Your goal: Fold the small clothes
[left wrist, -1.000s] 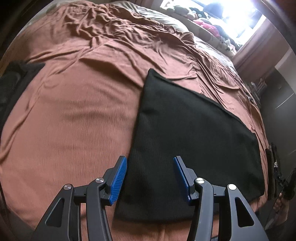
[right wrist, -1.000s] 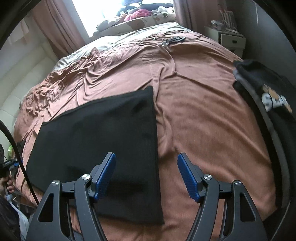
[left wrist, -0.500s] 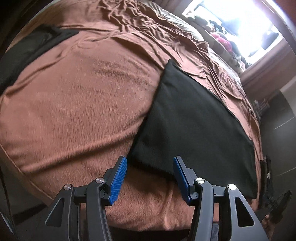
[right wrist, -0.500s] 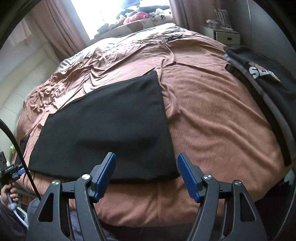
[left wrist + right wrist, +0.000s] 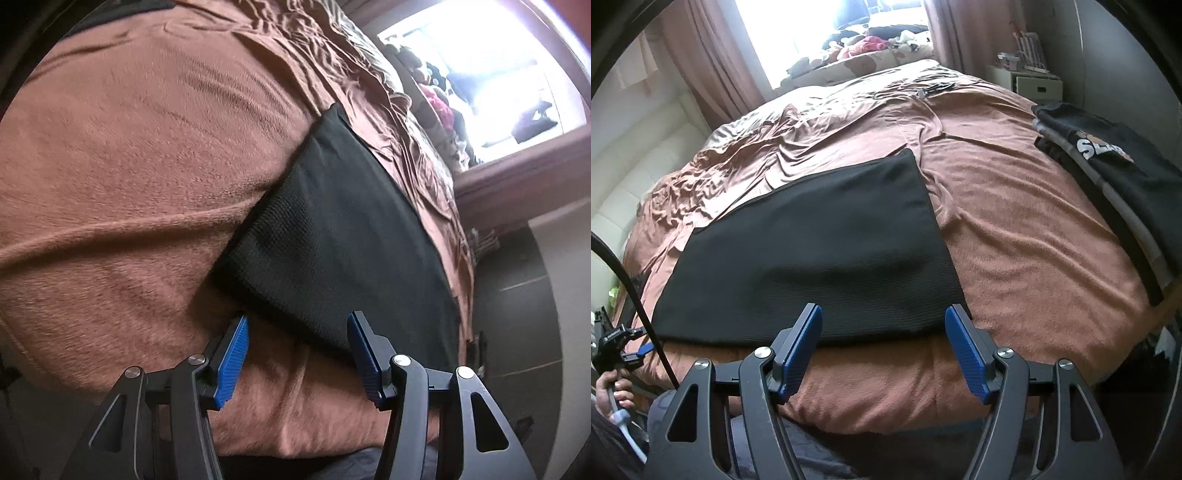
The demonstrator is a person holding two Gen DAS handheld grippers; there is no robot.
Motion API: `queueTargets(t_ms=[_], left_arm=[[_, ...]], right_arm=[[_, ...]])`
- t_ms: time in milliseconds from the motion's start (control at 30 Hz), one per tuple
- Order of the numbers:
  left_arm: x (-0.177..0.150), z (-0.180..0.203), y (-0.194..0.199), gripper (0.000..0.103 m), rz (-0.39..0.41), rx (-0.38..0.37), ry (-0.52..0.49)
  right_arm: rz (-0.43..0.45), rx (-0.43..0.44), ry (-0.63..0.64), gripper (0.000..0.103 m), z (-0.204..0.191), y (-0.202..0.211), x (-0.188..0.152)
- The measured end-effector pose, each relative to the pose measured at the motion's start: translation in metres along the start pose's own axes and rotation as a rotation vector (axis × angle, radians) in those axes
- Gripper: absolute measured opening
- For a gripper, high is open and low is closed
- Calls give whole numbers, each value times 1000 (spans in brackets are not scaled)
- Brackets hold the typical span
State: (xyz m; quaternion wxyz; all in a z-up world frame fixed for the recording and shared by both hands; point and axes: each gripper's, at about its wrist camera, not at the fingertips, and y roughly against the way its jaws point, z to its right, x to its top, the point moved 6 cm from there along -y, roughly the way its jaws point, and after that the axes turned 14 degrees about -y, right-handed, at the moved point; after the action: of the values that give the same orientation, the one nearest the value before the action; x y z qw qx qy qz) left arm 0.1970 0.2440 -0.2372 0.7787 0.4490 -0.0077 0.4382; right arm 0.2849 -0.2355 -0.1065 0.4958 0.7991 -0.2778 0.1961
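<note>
- At the far left of the right wrist view, the person's left hand gripped a handle, with the left tool small above it and a black cable arcing up past it.
- The folded black garment lay flat on the brown blanket covering the bed, its near edge running along the bed's front edge.
- The right tool hovered over the garment's near right corner; its blue pads stood apart with nothing clamped, the cloth's edge lying beyond and between them.
- To the right, well apart from the garment, a stack of folded dark clothes sat on the blanket near the bed's right edge, the top piece bearing a white printed logo.
- Further back right stood a white bedside cabinet; no contents could be made out.
- In the left wrist view, the brown blanket filled the left side.
- The left tool had its blue pads apart, holding nothing, just short of the black garment's near corner.
- Rightward, the garment stretched away toward a bright window with soft toys along its sill.
</note>
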Motion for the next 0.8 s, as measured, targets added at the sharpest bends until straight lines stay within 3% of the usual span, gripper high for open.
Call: queueTargets(t_ms=[400, 500, 533, 567, 633, 800], left_arm=[[0, -25, 9, 43, 147, -10, 209], [3, -31, 7, 29, 163, 2, 241], [4, -34, 2, 20, 149, 2, 246], [4, -35, -1, 11, 136, 0, 253], [6, -36, -2, 5, 138, -7, 262], [8, -25, 10, 4, 173, 3, 208]], right_arm=[[7, 33, 31, 68, -30, 13, 16], [-8, 57, 47, 68, -43, 6, 16], [-15, 60, 57, 67, -48, 2, 15], [-24, 64, 73, 64, -54, -2, 14], [-50, 71, 98, 58, -64, -15, 11], [-138, 118, 130, 43, -94, -54, -7]])
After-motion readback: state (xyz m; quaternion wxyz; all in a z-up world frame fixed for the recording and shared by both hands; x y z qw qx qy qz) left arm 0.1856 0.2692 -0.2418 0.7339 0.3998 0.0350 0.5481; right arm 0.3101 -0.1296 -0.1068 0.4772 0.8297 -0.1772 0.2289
